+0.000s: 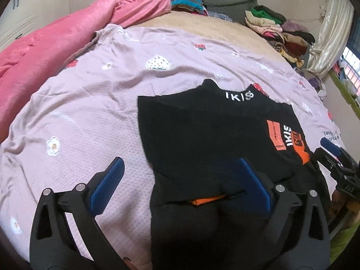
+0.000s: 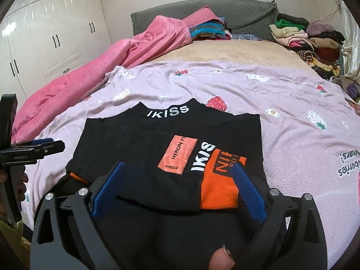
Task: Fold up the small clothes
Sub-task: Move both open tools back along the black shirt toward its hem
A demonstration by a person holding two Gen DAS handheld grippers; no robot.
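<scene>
- The left gripper [image 1: 180,182] was held low over the bed, pointing toward the headboard, its jaws spread wide; nothing was pinched between them.
- In the left wrist view, its left blue pad [image 1: 108,185] stood over the lilac sheet [image 1: 90,112] at lower left of the frame, while the other blue pad sat over the near left part of the black garment [image 1: 202,139].
- The right gripper [image 2: 178,189] was also held low and pointed the same way, its jaws spread wide and gripping nothing.
- In the right wrist view, both of its blue pads stood over the near edge of the black garment [image 2: 144,144], with the orange panel [image 2: 219,191] lying just inside the right pad [image 2: 248,193].
- A fingertip [image 2: 222,258] showed at the bottom centre of the right wrist view, behind the gripper.
- The black garment lay flat on the lilac sheet in the lower centre of both frames, partly folded, with white "IKISS" lettering at the collar and an orange label [image 2: 177,155] on its upper layer.
- The left gripper appeared at the left edge of the right wrist view, beside the garment's left side.
- A pink quilt [image 2: 101,67] lay bunched along the upper left of the bed.
- A pile of clothes [image 2: 310,40] sat at upper right near the grey headboard [image 2: 247,15].
- White wardrobe doors [image 2: 51,33] filled the upper left corner.
</scene>
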